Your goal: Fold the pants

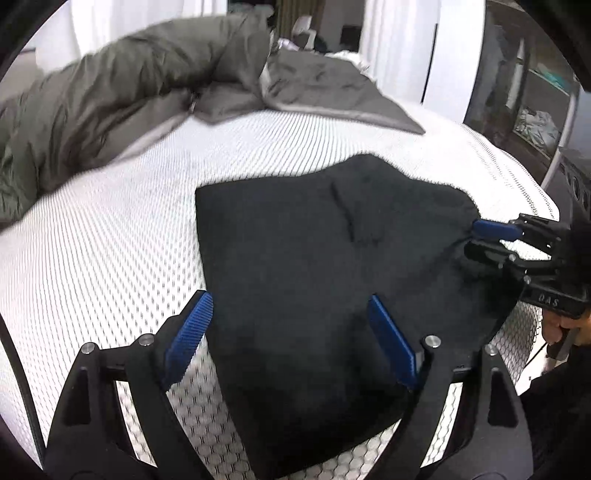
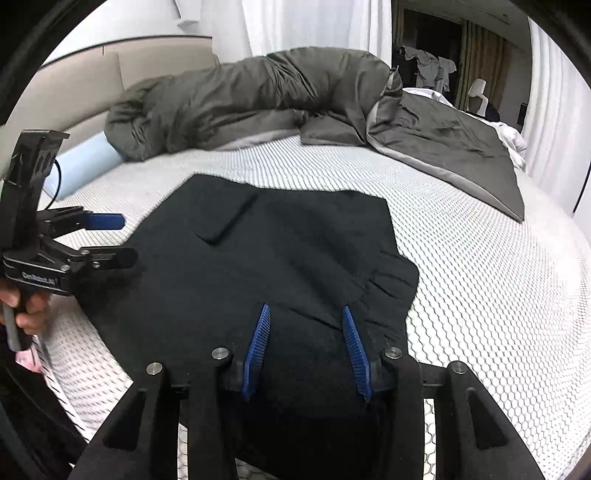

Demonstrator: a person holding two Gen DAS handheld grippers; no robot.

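Note:
The black pants [image 1: 317, 258] lie folded into a compact pile on the white mesh mattress [image 1: 110, 240]; they also show in the right wrist view [image 2: 266, 258]. My left gripper [image 1: 290, 314] is open, its blue pads straddling the near left edge of the pile, and it shows in the right wrist view [image 2: 123, 236] at the pile's left side. My right gripper [image 2: 304, 317] is open over the near edge of the pants. In the left wrist view the right gripper [image 1: 476, 238] sits at the pile's right edge, with its jaws parted a little.
A rumpled grey duvet [image 2: 258, 99] lies across the far side of the bed. A light blue bolster [image 2: 85, 162] rests by the beige headboard [image 2: 74, 88]. White curtains [image 2: 303, 22] hang behind. A shelf unit [image 1: 535, 110] stands to the right of the bed.

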